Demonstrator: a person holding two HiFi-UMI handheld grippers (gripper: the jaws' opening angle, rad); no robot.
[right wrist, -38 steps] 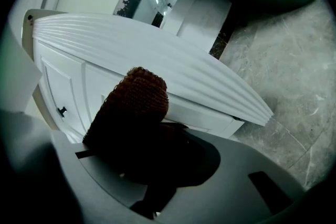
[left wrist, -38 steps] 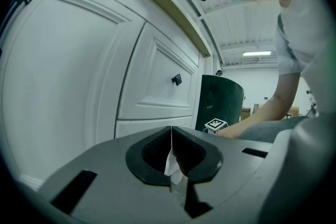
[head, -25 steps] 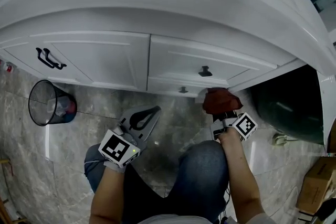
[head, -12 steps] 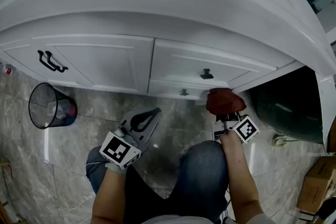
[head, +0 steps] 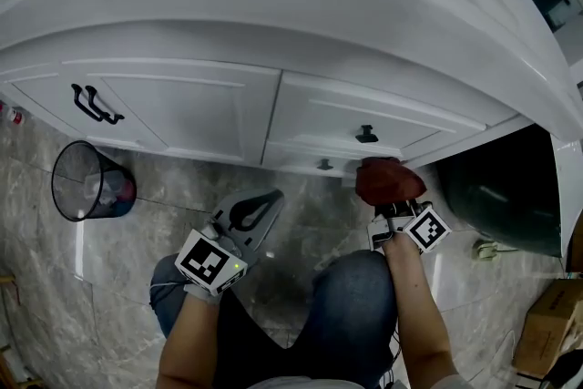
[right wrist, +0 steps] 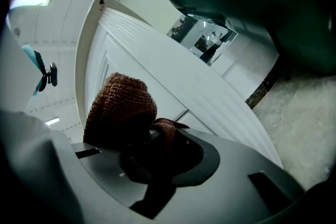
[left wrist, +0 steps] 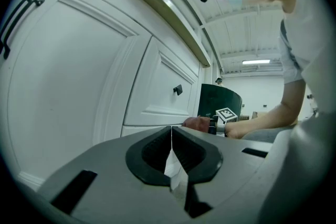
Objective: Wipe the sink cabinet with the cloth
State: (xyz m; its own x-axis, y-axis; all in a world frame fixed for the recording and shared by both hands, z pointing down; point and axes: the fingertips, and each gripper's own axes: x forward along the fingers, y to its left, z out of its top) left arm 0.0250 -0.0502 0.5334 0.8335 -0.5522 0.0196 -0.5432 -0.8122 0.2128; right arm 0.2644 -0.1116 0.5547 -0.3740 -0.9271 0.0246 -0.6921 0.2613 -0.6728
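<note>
Wiping seemed under way: head view had the cloth [head: 387, 180] at four o'clock against the cabinet [head: 182, 105], pinched by the right gripper [head: 392, 203]; the left gripper [head: 258, 207], in its own view, had jaws together, empty; right gripper view suggested a sideways stroke next.

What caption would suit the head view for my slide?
Right gripper holds a reddish-brown cloth at the white sink cabinet's lower right corner; left gripper hangs shut and empty.
</note>
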